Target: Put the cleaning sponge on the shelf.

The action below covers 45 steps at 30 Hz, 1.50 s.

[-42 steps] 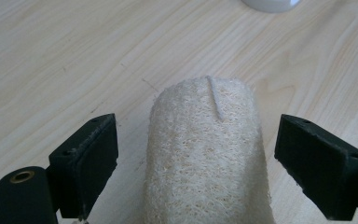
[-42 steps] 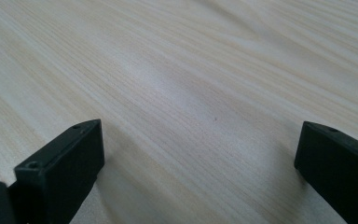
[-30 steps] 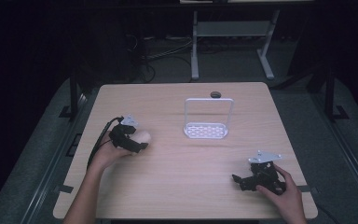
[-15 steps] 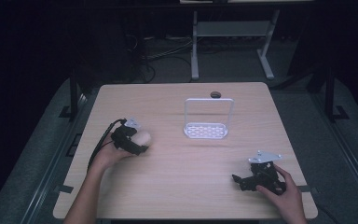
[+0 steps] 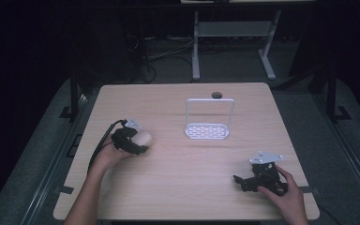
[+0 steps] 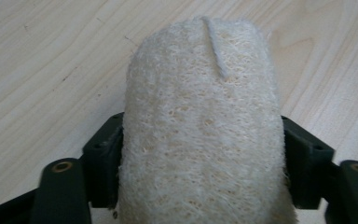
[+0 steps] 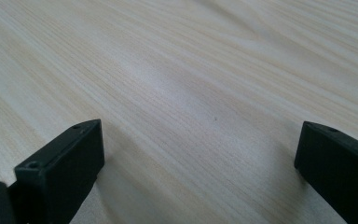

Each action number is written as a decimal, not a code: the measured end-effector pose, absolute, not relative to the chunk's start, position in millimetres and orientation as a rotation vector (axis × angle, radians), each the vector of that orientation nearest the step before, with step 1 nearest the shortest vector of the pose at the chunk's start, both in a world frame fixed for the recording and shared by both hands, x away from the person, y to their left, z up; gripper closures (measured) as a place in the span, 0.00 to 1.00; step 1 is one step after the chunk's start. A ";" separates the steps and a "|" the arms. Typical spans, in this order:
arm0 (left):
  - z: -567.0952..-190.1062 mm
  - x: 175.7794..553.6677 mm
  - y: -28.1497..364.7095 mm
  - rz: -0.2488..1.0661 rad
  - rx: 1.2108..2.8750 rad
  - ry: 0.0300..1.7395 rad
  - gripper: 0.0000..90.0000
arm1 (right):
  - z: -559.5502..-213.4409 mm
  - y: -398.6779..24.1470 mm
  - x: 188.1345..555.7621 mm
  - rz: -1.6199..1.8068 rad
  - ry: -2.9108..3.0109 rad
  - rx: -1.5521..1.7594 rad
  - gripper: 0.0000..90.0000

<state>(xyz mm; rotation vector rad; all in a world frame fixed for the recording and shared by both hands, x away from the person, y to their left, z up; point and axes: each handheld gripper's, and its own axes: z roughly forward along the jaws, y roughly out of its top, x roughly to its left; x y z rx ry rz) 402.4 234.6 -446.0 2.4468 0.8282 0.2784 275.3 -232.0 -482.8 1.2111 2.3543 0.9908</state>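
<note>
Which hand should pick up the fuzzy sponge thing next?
The left. The left gripper already has the loofah sponge between its jaws, which have just been closing and now touch its sides. The right gripper rests open, far across the table.

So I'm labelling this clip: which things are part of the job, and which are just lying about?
In the job:
- loofah, between the jaws of the left gripper, which have just been closing on it
- table under it

Lying about:
- rack
- right gripper, open, holding nothing
</note>
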 end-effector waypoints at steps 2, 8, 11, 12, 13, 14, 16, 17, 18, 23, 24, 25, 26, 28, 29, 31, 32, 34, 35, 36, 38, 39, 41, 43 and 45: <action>-446.1 402.3 234.7 0.276 2.444 0.832 0.32 | -482.8 -232.0 275.4 0.991 2.355 1.211 0.01; -445.7 401.8 234.0 0.274 2.439 0.837 0.32 | -482.9 -232.0 275.4 0.991 2.355 1.211 0.01; -444.2 401.3 233.4 0.270 2.431 0.836 0.32 | -482.8 -232.0 275.4 0.991 2.354 1.211 0.01; -444.2 401.3 233.4 0.270 2.431 0.836 0.32 | -482.8 -232.0 275.4 0.991 2.354 1.211 0.01; -443.7 401.0 233.1 0.267 2.426 0.840 0.32 | -482.9 -232.0 275.3 0.991 2.354 1.211 0.01; -443.0 400.7 232.9 0.266 2.424 0.841 0.32 | -482.8 -232.0 275.3 0.991 2.354 1.212 0.01; -442.1 400.0 232.1 0.267 2.416 0.843 0.32 | -482.9 -232.0 275.4 0.991 2.354 1.210 0.01; -441.1 399.9 231.9 0.272 2.420 0.837 0.32 | -482.9 -232.0 275.4 0.991 2.355 1.211 0.01; -440.1 399.2 231.1 0.273 2.416 0.837 0.32 | -482.9 -232.0 275.4 0.991 2.355 1.211 0.01; -435.2 396.3 226.8 0.272 2.398 0.816 0.32 | -482.9 -232.0 275.4 0.991 2.354 1.210 0.01; -435.2 396.3 226.8 0.272 2.398 0.816 0.33 | -482.9 -232.0 275.4 0.991 2.354 1.210 0.01; -434.2 395.5 225.8 0.269 2.394 0.817 0.33 | -482.9 -232.0 275.4 0.991 2.355 1.210 0.01; -433.6 395.3 225.2 0.270 2.393 0.813 0.33 | -482.9 -232.0 275.4 0.991 2.355 1.210 0.01; -432.0 394.3 223.4 0.274 2.388 0.807 0.33 | -482.8 -232.0 275.4 0.991 2.355 1.211 0.01; -431.0 393.7 222.3 0.273 2.384 0.803 0.33 | -482.8 -232.0 275.4 0.991 2.355 1.211 0.01; -428.4 392.5 220.1 0.269 2.375 0.797 0.33 | -482.8 -232.0 275.4 0.990 2.355 1.211 0.01; -428.4 392.5 220.1 0.269 2.375 0.797 0.33 | -482.8 -232.0 275.4 0.990 2.355 1.211 0.01; -426.1 391.4 218.0 0.265 2.368 0.796 0.33 | -482.8 -232.0 275.4 0.991 2.354 1.211 0.01; -424.6 390.3 215.9 0.266 2.367 0.794 0.33 | -482.8 -232.0 275.4 0.991 2.355 1.211 0.01; -424.6 390.3 215.9 0.266 2.367 0.794 0.33 | -482.8 -232.0 275.4 0.991 2.355 1.211 0.01; -423.6 389.2 212.7 0.261 2.359 0.789 0.33 | -482.8 -232.0 275.4 0.991 2.355 1.211 0.01; -423.3 388.4 209.8 0.255 2.358 0.786 0.33 | -482.8 -232.0 275.4 0.991 2.355 1.211 0.01; -423.1 388.2 208.4 0.256 2.363 0.777 0.33 | -482.9 -232.0 275.4 0.991 2.355 1.210 0.01; -422.4 387.6 204.0 0.254 2.365 0.769 0.33 | -482.8 -232.0 275.3 0.991 2.354 1.211 0.01; -421.6 387.3 202.7 0.252 2.366 0.767 0.33 | -482.9 -232.0 275.4 0.991 2.355 1.210 0.01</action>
